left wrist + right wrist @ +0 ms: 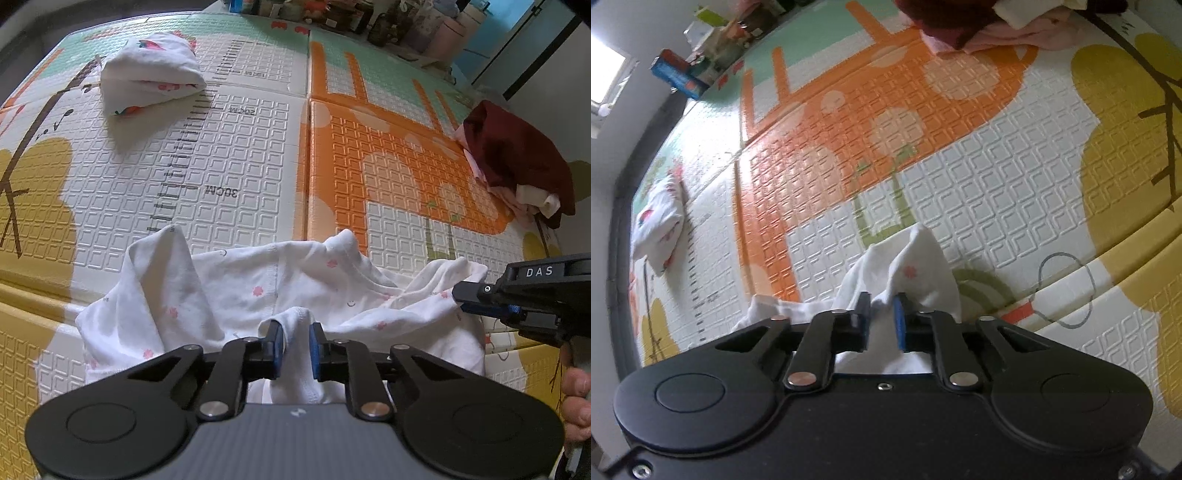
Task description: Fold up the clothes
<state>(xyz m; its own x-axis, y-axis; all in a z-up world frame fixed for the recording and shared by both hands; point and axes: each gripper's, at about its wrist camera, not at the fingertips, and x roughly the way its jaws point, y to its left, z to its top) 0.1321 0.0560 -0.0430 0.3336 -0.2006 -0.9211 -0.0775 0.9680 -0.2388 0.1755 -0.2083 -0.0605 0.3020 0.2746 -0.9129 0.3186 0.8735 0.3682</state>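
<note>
While both grippers pinch a white flower-print garment (280,291) low on the play mat (229,155), left gripper (298,345) and right gripper (882,317) clamp bunched cloth; a folded white bundle (147,74) and maroon clothes pile (517,155) lie well apart.

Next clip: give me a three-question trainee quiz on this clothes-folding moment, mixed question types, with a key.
1. True or false: both the left gripper and the right gripper pinch the white flower-print garment.
2. The folded white printed garment lies on: A) the patterned foam play mat B) a chair C) a shelf
3. Fill in: the dark red cloth tops a pile of ____ clothes.

Key: 1 true; 2 A; 3 unfolded.
</note>
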